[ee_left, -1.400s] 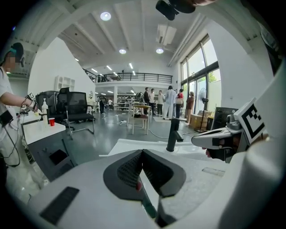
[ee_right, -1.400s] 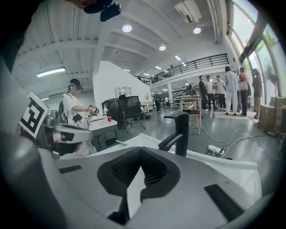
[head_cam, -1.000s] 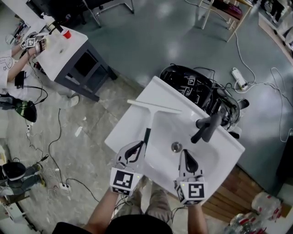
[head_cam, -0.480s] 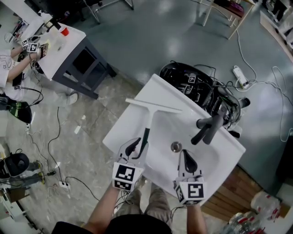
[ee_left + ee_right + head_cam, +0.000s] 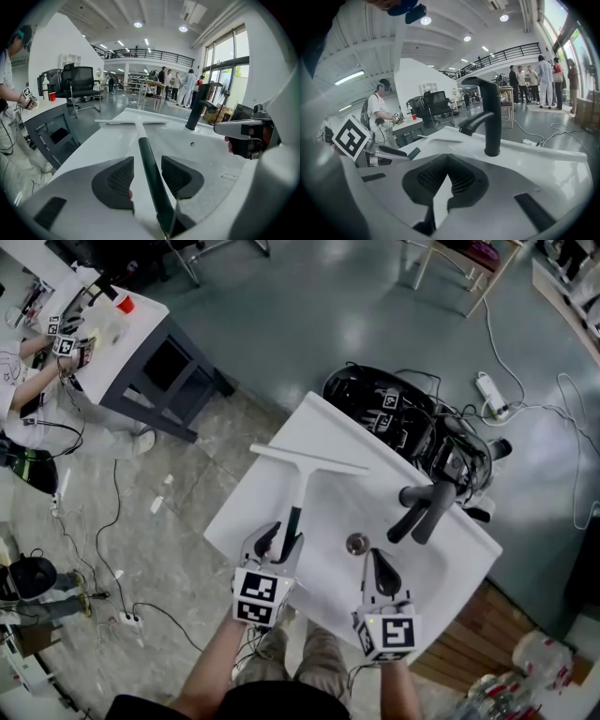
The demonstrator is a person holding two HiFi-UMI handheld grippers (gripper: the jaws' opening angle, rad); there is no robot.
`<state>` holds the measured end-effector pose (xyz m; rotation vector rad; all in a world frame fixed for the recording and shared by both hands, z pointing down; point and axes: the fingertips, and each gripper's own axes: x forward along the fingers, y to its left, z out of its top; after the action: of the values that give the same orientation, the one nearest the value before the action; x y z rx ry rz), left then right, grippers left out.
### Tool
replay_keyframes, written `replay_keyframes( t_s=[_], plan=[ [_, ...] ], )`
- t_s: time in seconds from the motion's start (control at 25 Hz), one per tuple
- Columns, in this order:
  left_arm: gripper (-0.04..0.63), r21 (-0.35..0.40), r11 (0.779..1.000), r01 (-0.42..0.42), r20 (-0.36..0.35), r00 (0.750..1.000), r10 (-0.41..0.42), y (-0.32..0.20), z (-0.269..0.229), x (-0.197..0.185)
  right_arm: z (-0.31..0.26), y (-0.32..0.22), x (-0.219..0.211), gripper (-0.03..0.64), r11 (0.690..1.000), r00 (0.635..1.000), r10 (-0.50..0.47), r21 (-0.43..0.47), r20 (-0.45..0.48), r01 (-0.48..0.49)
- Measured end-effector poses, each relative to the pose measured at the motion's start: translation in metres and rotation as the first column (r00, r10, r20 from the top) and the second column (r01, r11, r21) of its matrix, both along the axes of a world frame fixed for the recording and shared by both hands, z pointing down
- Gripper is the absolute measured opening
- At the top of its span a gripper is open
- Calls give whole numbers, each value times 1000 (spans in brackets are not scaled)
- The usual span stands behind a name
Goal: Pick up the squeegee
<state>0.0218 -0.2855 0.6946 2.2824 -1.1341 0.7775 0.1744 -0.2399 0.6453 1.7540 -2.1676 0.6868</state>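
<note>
The squeegee (image 5: 298,486) lies on the left rim of the white sink (image 5: 246,510), white blade (image 5: 131,122) far, dark handle (image 5: 151,174) toward me. My left gripper (image 5: 279,542) is low over the handle's near end. Its jaws have just been opening and now stand open on either side of the handle, and the ribbed pads (image 5: 121,178) do not touch it. My right gripper (image 5: 375,564) hovers over the basin's near edge, close to the drain (image 5: 356,543). Its pads (image 5: 433,176) meet at the tips with nothing between them.
A black faucet (image 5: 422,502) rises at the sink's right side (image 5: 490,117). Behind the sink sits black gear with tangled cables (image 5: 398,418). A grey table (image 5: 141,348) stands far left, with a person beside it. More cables and a power strip (image 5: 489,395) lie on the floor.
My left gripper has sunk toward the sink's rim, and its jaws have spread from shut to open on both sides of the squeegee's handle. The right gripper has stayed put.
</note>
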Motion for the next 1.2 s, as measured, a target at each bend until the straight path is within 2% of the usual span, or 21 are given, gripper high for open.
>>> replay_keyframes(
  t_s=[0.4,0.68,0.92,1.2],
  plan=[
    [166,-10,1000,-6,73,997,7,-4,13,5,7,-4,5,-2,1000,1000,4,-9,7,-4],
    [127,-15,1000,-6,111,994,8,-6,15,4,9,-6,7,-2,1000,1000,8,-19,10,-7],
    [98,-31,998,55,105,993,-51,-11,16,-4,8,-7,6,-2,1000,1000,8,-22,12,-8],
    [94,-33,996,88,93,992,-85,-14,14,-9,10,-6,3,-2,1000,1000,7,-20,8,-6]
  ],
)
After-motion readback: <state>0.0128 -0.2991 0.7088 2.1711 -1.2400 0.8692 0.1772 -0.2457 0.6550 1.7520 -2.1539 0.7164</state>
